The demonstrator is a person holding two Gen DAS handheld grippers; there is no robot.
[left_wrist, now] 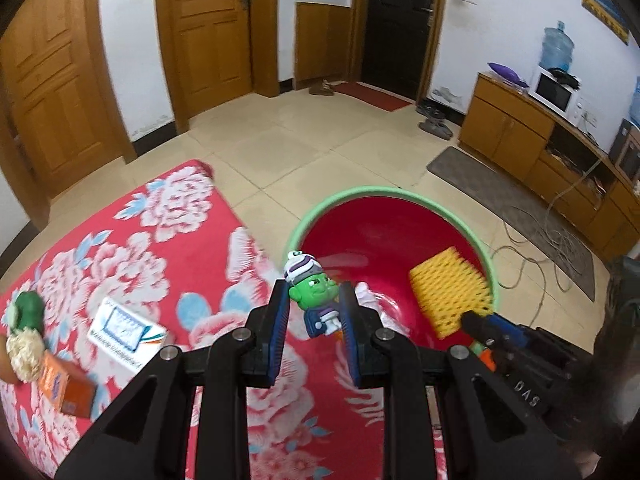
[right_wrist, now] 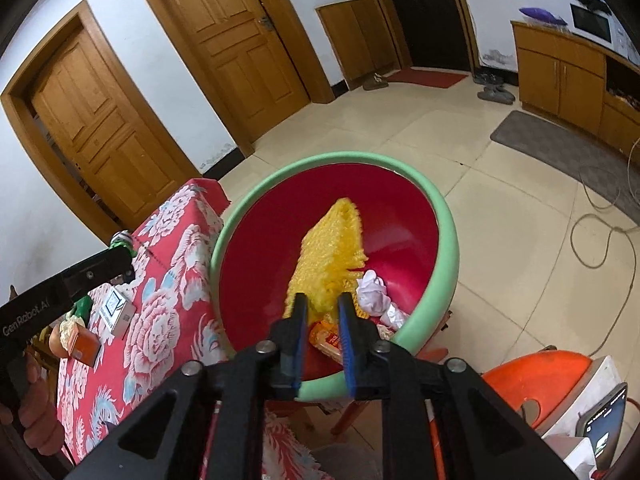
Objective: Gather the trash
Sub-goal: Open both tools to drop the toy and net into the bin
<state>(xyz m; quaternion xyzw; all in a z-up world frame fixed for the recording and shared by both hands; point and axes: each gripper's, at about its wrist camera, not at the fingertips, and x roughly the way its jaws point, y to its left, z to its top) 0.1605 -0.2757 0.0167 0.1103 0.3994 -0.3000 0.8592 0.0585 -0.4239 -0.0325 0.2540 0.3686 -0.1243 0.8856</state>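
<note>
- Left wrist view: the left claw point(left_wrist: 314, 312) is closed on a green-faced toy figure point(left_wrist: 314, 296), held over the near edge of the flowered tabletop point(left_wrist: 132, 240), just beside the basin point(left_wrist: 316, 210)
- Right wrist view: the right claw point(right_wrist: 323, 314) hangs over the red, green-rimmed basin; a yellow foam net point(right_wrist: 330, 256) sits between its blue pads, whether it is gripped I cannot tell
- White crumpled paper point(right_wrist: 372, 290) and an orange wrapper point(right_wrist: 326, 336) lie in the basin
- A white box point(left_wrist: 124, 330) and an orange box point(left_wrist: 66, 384) rest on the tabletop, far left

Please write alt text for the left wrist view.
The left hand-held gripper grips a green-faced toy figure over a floral red cloth, beside a green-rimmed red basin where the right hand-held gripper meets yellow foam netting.
</note>
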